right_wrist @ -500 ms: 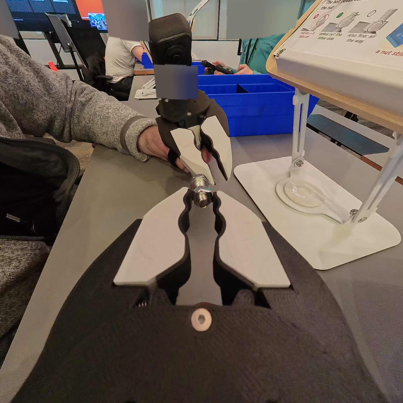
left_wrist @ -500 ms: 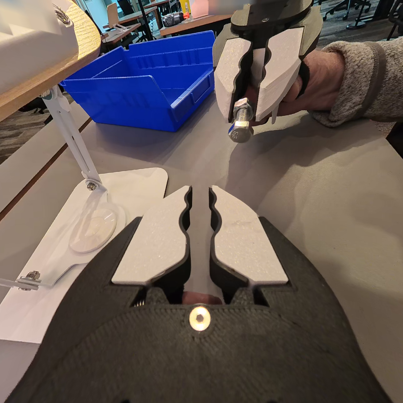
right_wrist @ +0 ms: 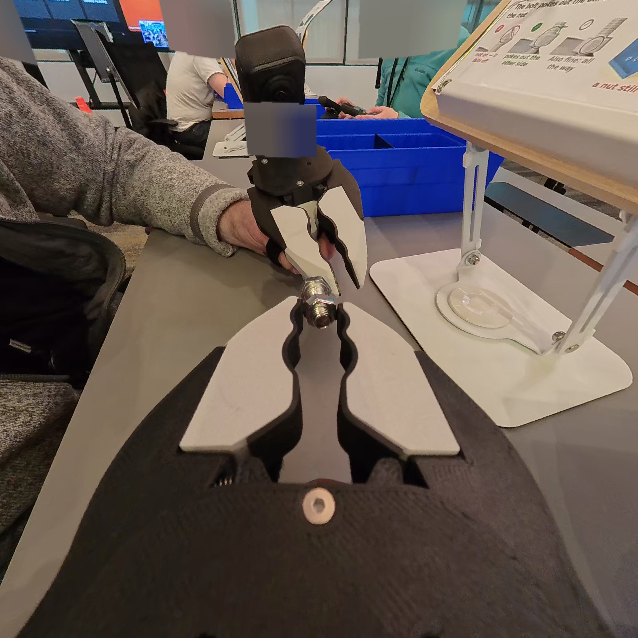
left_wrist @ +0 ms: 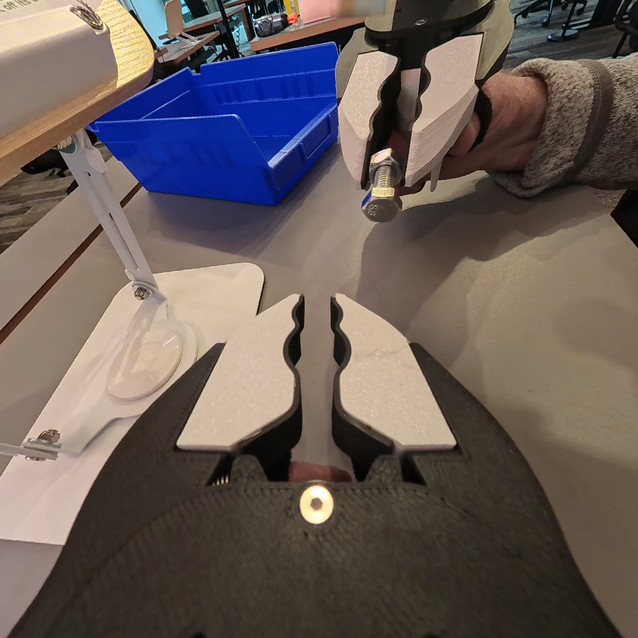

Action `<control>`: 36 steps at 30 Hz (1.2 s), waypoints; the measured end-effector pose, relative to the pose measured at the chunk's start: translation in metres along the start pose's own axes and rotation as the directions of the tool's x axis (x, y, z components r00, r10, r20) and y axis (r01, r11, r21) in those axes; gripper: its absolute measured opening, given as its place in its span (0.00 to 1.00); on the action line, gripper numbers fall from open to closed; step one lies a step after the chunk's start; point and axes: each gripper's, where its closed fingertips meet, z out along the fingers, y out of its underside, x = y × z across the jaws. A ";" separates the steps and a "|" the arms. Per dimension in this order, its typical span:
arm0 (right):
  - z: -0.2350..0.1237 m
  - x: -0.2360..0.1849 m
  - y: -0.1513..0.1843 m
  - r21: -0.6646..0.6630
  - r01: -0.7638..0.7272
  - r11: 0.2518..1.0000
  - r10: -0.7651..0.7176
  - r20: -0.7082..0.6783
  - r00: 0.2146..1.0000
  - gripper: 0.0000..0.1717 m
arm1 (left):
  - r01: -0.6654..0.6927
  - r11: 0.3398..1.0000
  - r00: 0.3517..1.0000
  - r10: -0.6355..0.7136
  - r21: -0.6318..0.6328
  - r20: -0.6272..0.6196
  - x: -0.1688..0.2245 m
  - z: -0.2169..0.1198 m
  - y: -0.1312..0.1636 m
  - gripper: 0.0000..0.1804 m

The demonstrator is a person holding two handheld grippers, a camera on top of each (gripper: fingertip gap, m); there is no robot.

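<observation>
I have the right gripper [right_wrist: 318, 305] clamped on the nut [right_wrist: 317, 301] of a silver bolt [left_wrist: 382, 188], its pads pressing the nut's flats, so the bolt hangs in the air above the grey table [left_wrist: 483, 310], to the near right of the blue bin [left_wrist: 221, 138]. The hex head [left_wrist: 380, 208] points toward my left gripper [left_wrist: 317, 300], whose jaws stand a little apart with only bare table between them; it holds nothing, though in the right wrist view one fingertip [right_wrist: 333, 283] sits close beside the head (touching or not, I cannot tell). I judge the bolt to be steel: stiff, dense for its bulk, smooth and apt to slip or spin in the pads. The hex flats of head or nut look the surest hold, not the threads. The white stand [left_wrist: 193, 293] rests left of the bin.
</observation>
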 end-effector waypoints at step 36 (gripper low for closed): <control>-0.002 0.004 -0.001 0.005 0.006 1.000 -0.006 -0.024 1.000 0.11 | -0.003 1.000 1.000 0.003 -0.004 0.008 -0.002 -0.001 0.001 0.05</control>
